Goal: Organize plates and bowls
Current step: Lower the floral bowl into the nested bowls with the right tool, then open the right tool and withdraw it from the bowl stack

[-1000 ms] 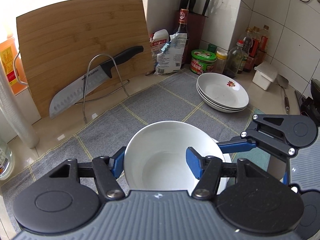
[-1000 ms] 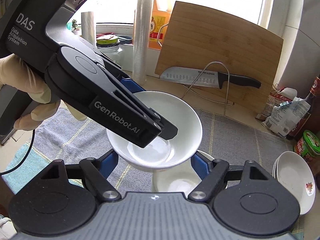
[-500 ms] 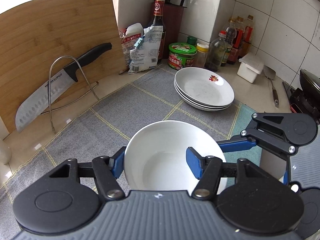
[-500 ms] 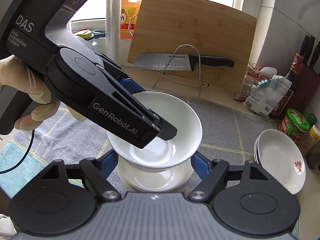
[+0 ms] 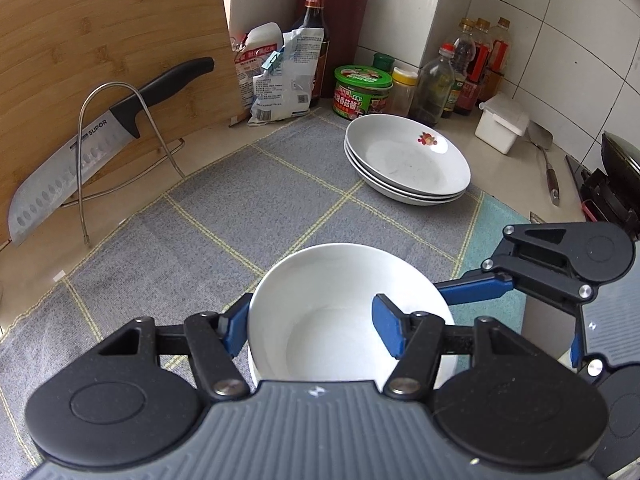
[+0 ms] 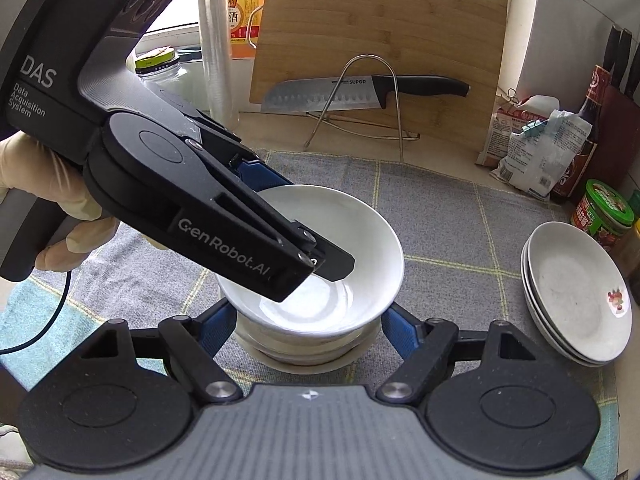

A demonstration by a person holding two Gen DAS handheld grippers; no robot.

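A white bowl (image 5: 320, 292) is held by both grippers over a grey checked mat (image 5: 240, 220). My left gripper (image 5: 312, 328) is shut on its rim, one pad outside and one inside; it reaches in from the left as the left gripper (image 6: 320, 264) in the right wrist view. My right gripper (image 6: 306, 320) is shut across the bowl (image 6: 360, 248) low on its outside. One of the right gripper's blue fingers (image 5: 472, 291) touches the bowl's right side. Directly beneath sits a stack of white bowls (image 6: 304, 346); whether the held bowl rests in it is unclear. Stacked plates (image 5: 408, 164) lie at the far right.
A cutting board (image 6: 380, 40) leans on the wall behind a knife (image 6: 360, 90) on a wire rack. Bags (image 5: 280, 76), bottles, a green-lidded jar (image 5: 362, 92) and a white box (image 5: 500, 128) line the back. A gloved hand (image 6: 60, 208) holds the left gripper.
Both grippers have come down and toward the right with the bowl between them. The bowl stack below has grown much closer under the held bowl. Neither grip has altered.
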